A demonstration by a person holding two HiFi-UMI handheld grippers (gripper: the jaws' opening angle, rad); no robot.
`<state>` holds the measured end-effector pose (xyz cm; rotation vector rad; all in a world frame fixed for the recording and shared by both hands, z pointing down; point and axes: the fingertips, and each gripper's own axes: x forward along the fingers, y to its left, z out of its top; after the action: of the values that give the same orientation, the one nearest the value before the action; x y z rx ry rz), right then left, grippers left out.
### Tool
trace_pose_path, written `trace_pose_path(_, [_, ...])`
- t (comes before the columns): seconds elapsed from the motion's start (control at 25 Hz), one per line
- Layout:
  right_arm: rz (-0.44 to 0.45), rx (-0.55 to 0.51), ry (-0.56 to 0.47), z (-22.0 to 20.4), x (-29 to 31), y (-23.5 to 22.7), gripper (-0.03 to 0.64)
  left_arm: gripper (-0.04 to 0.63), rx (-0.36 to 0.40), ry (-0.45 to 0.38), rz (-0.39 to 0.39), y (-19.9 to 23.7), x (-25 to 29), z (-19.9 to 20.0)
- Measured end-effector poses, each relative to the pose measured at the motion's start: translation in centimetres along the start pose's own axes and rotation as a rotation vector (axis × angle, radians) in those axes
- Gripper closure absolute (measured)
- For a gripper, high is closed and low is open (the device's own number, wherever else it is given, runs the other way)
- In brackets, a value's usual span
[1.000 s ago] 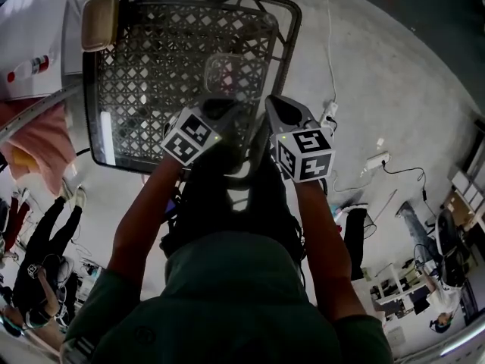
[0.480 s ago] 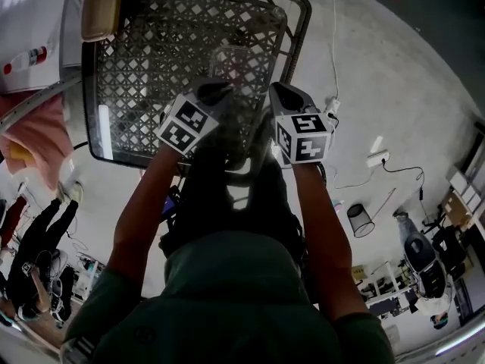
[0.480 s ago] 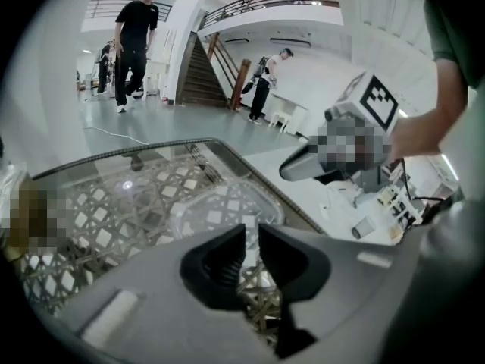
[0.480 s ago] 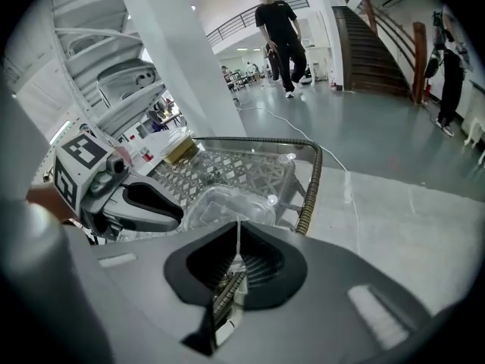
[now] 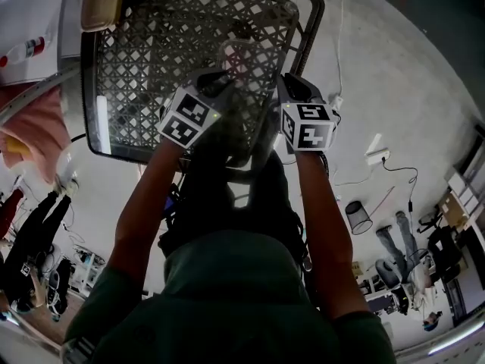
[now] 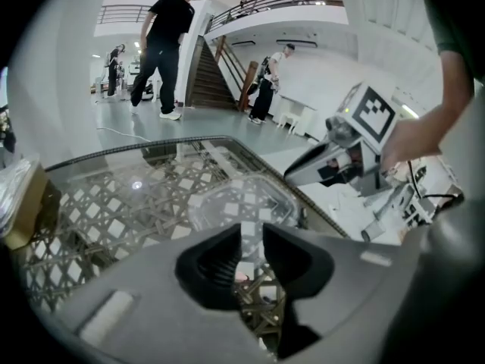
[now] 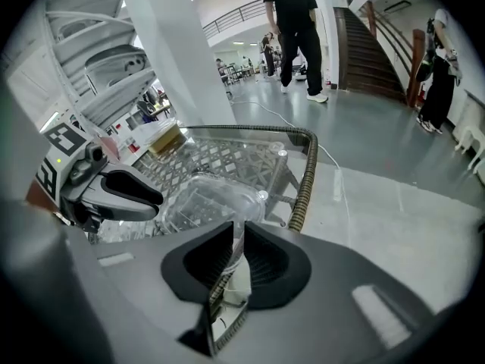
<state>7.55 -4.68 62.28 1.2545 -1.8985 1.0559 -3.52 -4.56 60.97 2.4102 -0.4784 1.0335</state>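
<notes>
Two grippers share one load. The left gripper (image 6: 252, 237) has its jaws drawn nearly together on the near edge of the clear plastic container (image 6: 241, 202). The right gripper (image 7: 239, 233) has its jaws pressed onto the thin flange on the container's other side. The container hangs between them, just above the lattice floor of the wire basket (image 5: 89, 89), toward the basket's near right corner.

My main worry is the grip itself. Both pinches sit on thin, slick plastic, so if I spread or twist the grippers unevenly, I judge the rim could slide out of one pair of jaws. The box would then swing on the other pair. Squeezing the two sides toward each other could buckle the walls or pop the lid.

The second risk is the ribbed basket rim (image 7: 303, 180), which runs just beside the right gripper. A drift to the right would knock the gripper or the container against it.

There is more room leftward and forward, where the lattice floor lies open as far as the tan block (image 5: 100, 2) in the far left corner. Outside the basket, a cable (image 5: 337, 21) trails across the floor on the right, and a person (image 7: 295, 21) is walking well beyond it.
</notes>
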Motion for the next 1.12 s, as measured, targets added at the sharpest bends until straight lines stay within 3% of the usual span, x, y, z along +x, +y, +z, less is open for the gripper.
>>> trace_pose_path(0.6, [-0.056,0.076,-0.014,-0.6,1.9,-1.7,0.558,0.442,-0.057,-0.037,0.047,2.0,0.2,-1.0])
trace_pose_path(0.96, [0.028,0.37,-0.072,-0.2,1.7,-2.2,0.563,0.436,-0.187,-0.094,-0.005,2.4,0.4,-1.3])
trace_pose_path(1.12, [0.047,0.415,-0.083,-0.3,1.7,-2.4,0.574,0.446,-0.262,-0.133,-0.014,2.8,0.4,-1.3])
